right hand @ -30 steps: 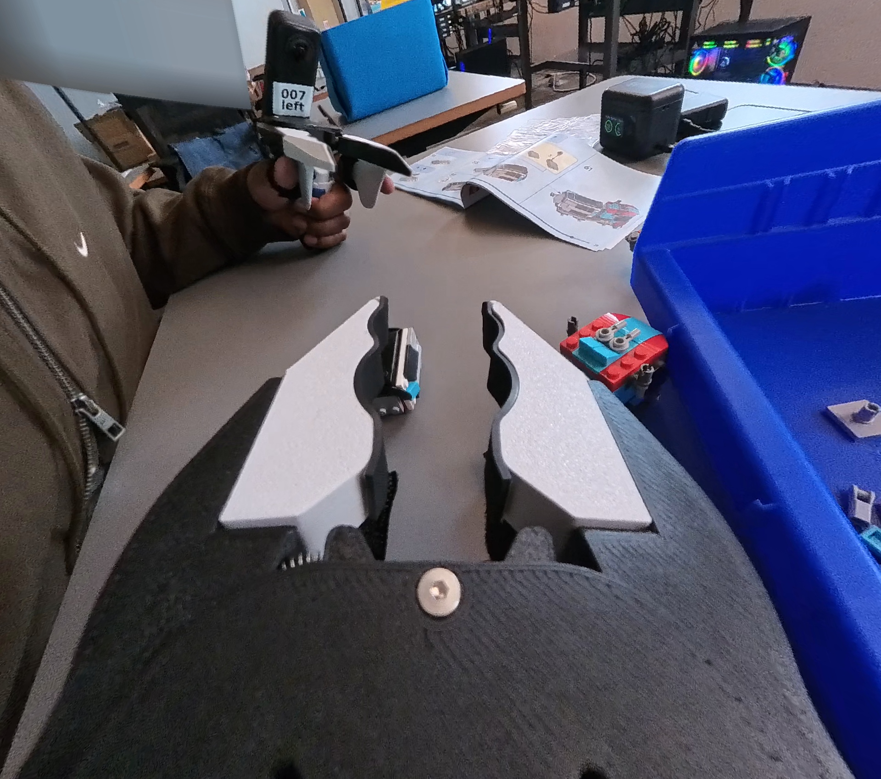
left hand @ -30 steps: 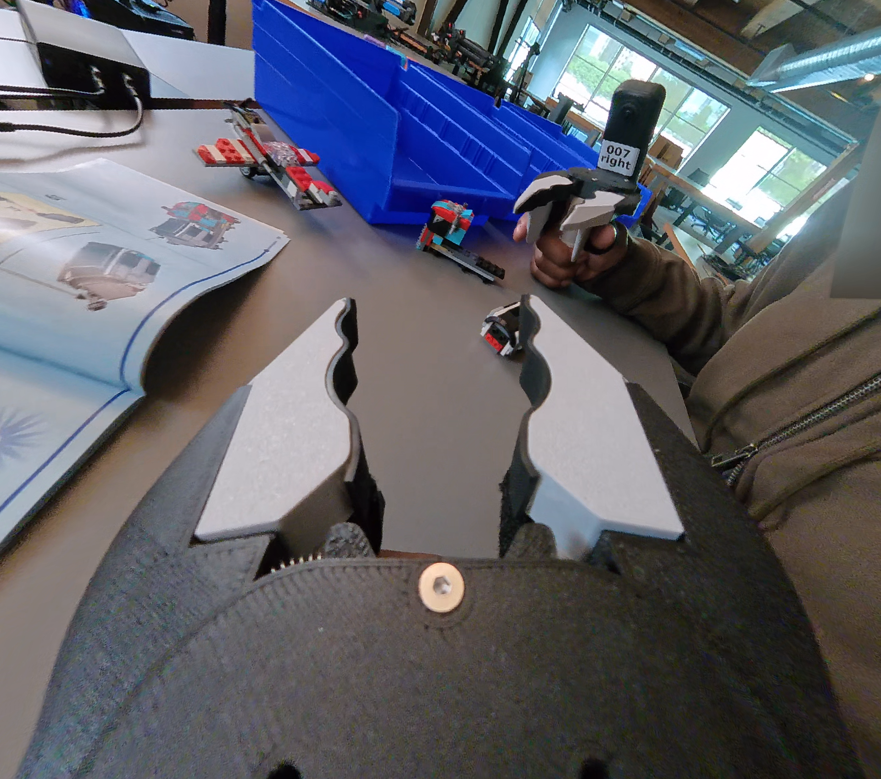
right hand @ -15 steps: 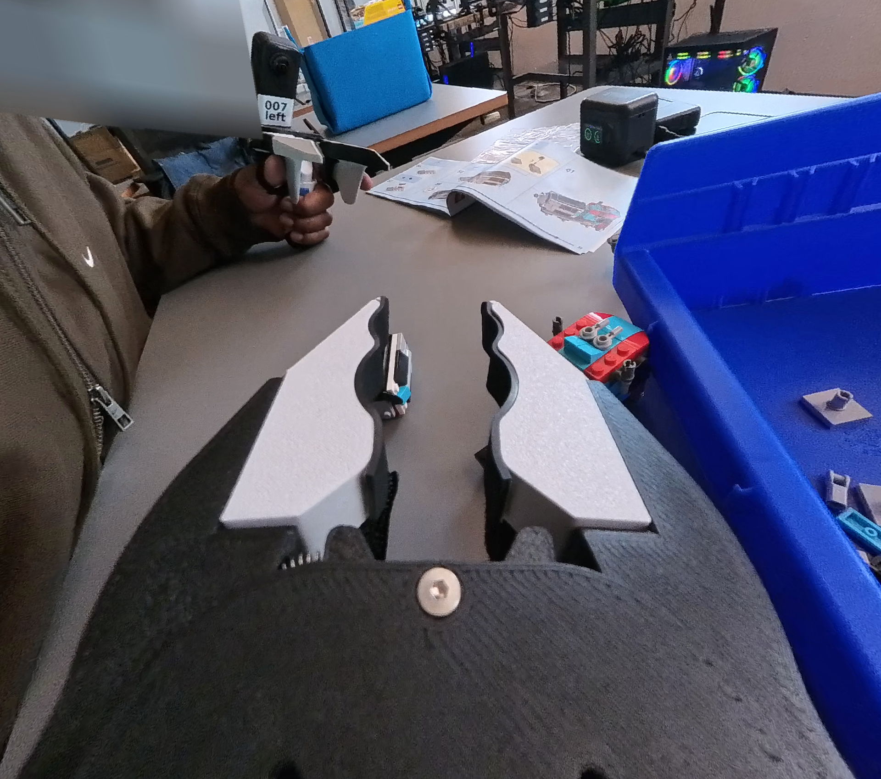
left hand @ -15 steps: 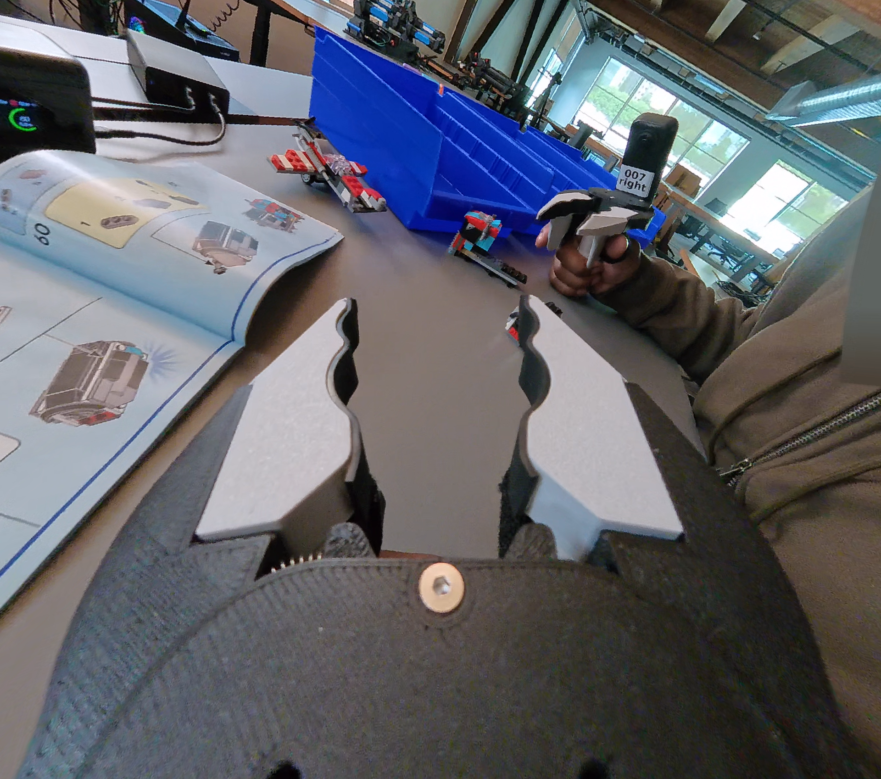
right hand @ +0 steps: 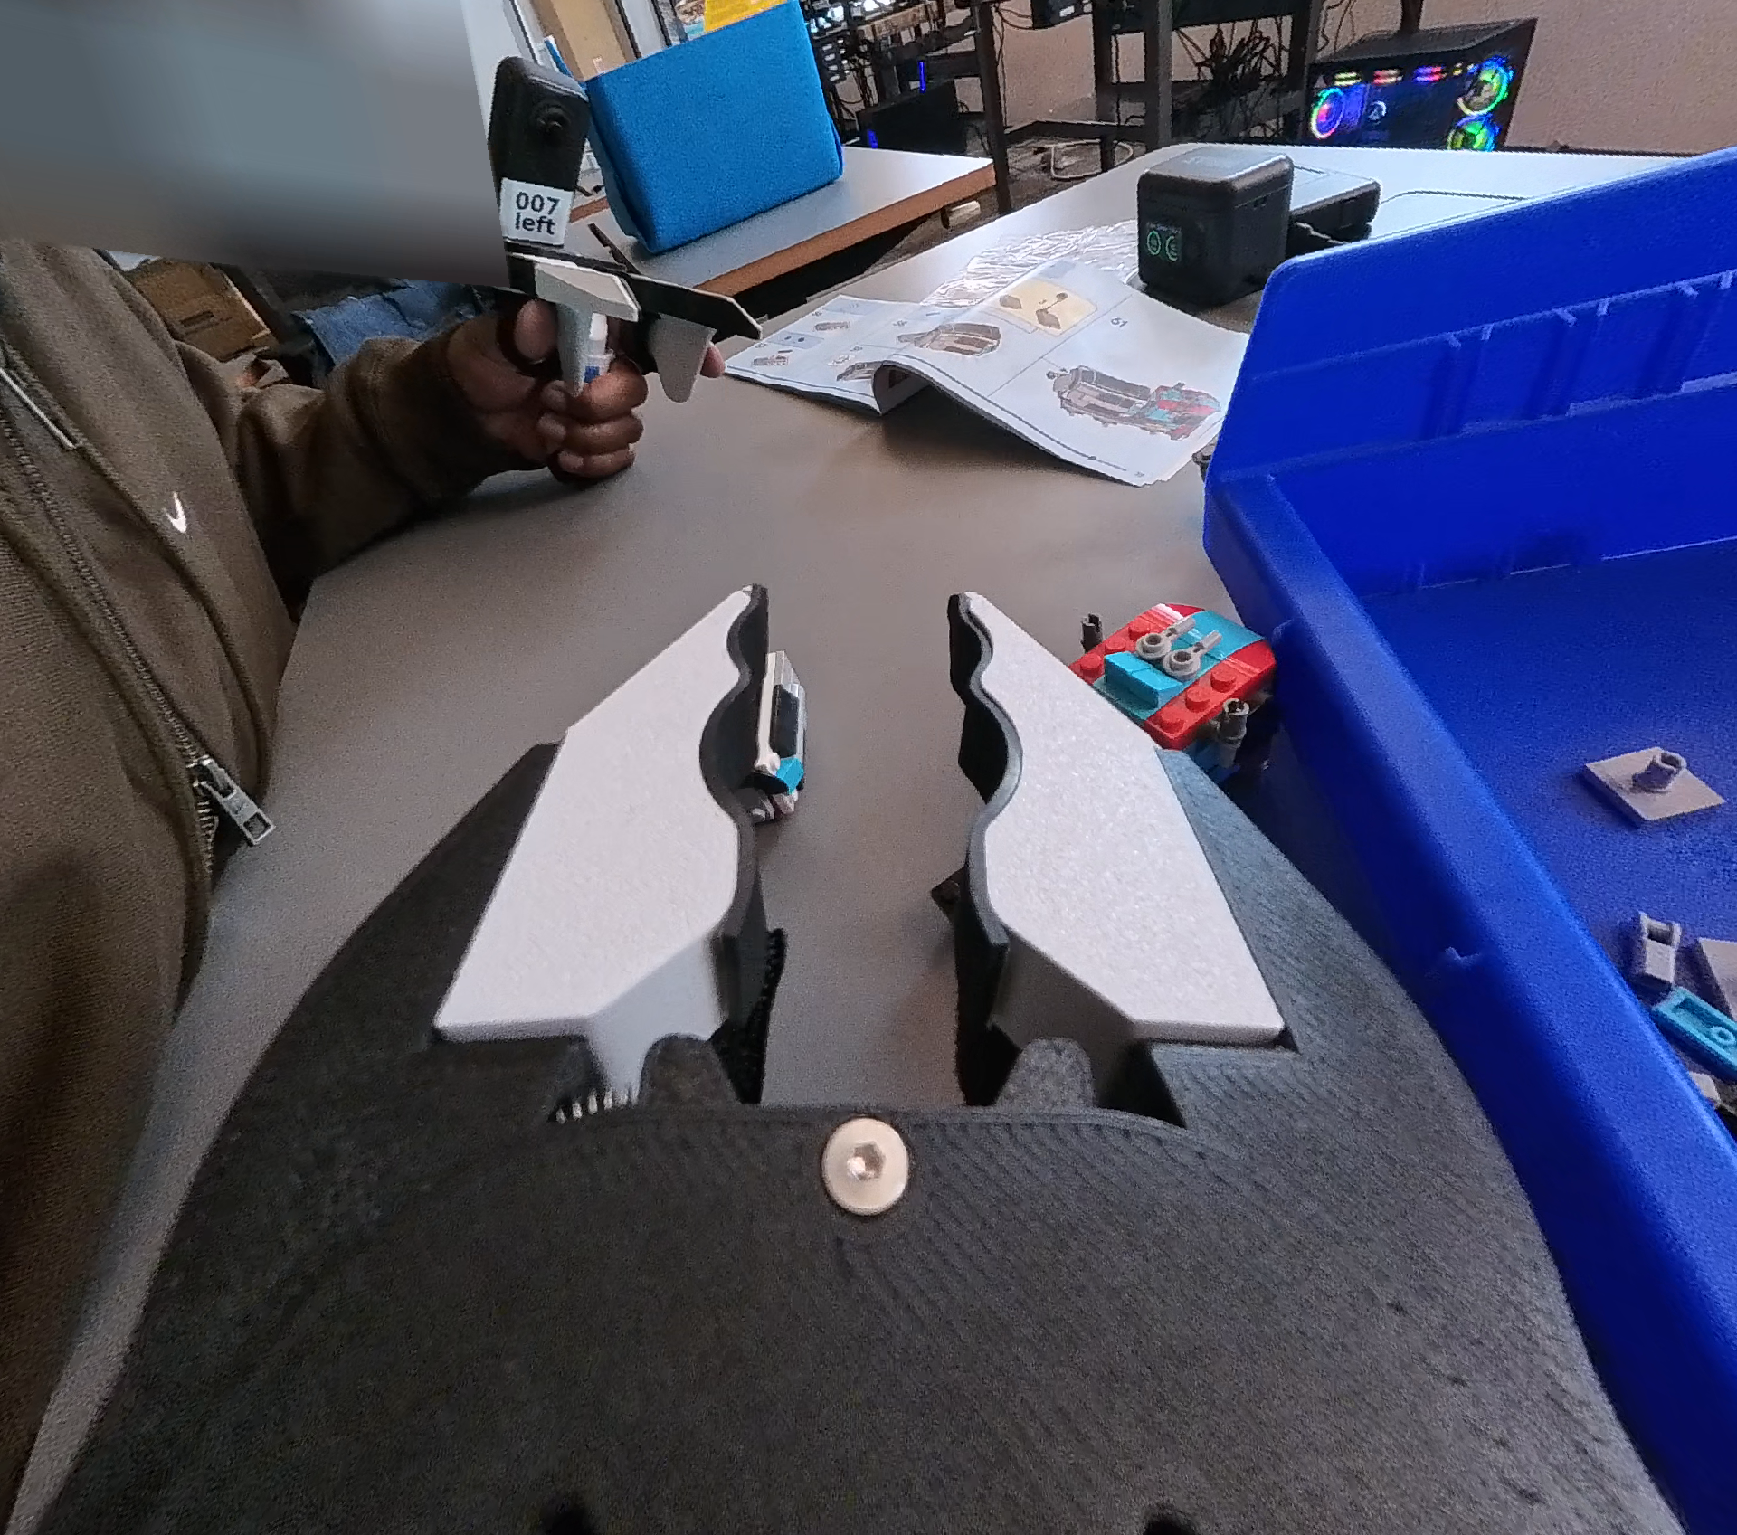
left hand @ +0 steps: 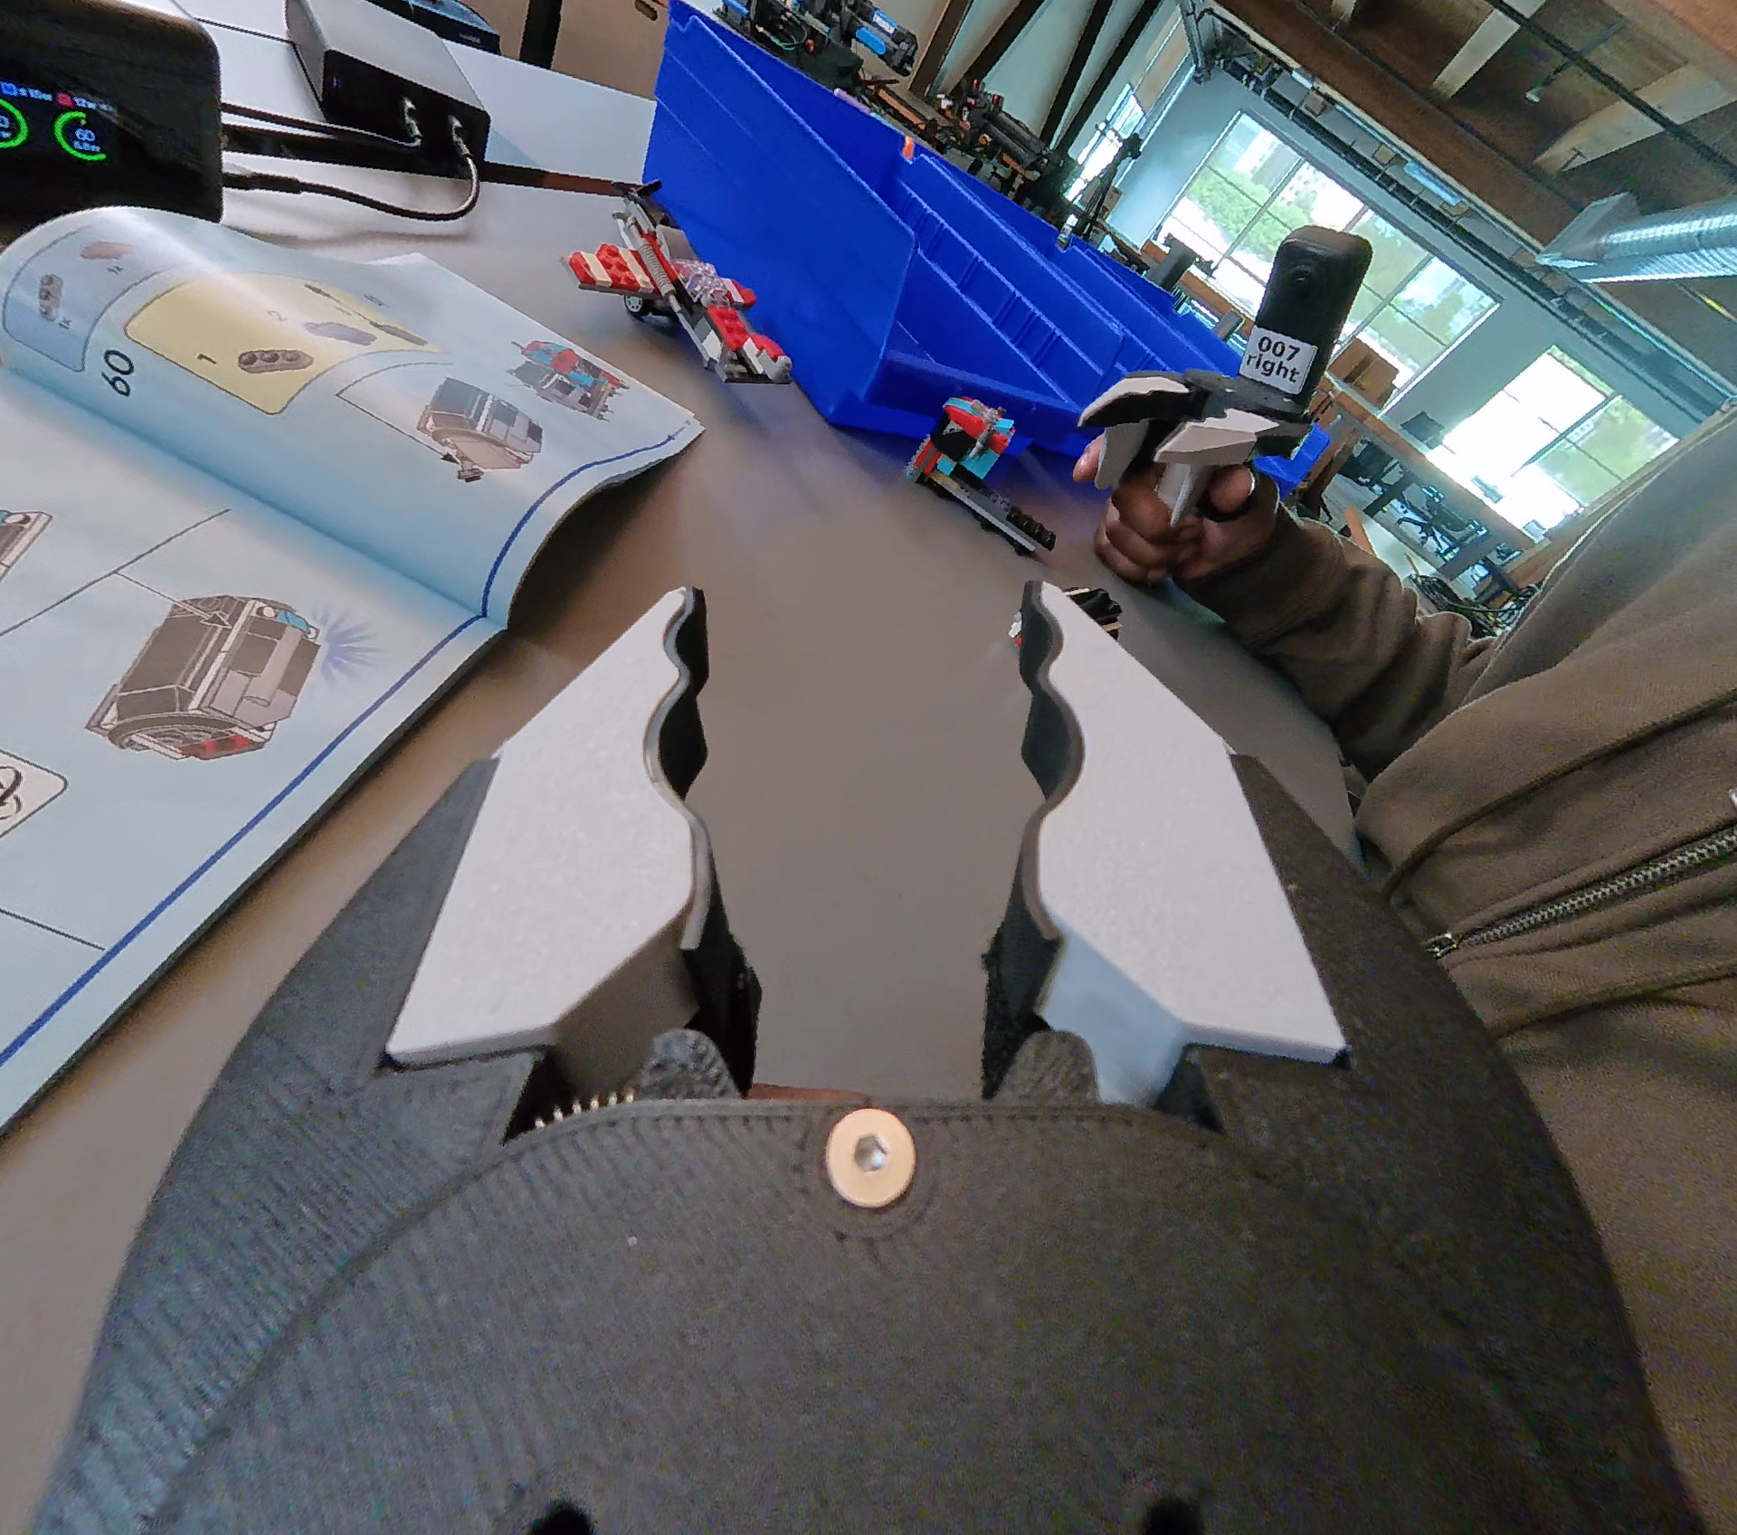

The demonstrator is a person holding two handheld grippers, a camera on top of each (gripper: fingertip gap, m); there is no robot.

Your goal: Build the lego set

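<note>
In the left wrist view, we are holding the left gripper low over the grey matte table with its grey fingers wide apart and only bare table between them. An open pale-blue paper instruction booklet is lying to its left, and a small black-and-red brick piece is peeking out behind the right fingertip.

In the right wrist view, we are keeping the right gripper partly open. A small white, black and teal brick piece is sitting on the table beside the left finger's inner face, clear of the right finger. A red-and-teal brick assembly is resting just right of the gripper, against the large blue plastic bin.
</note>
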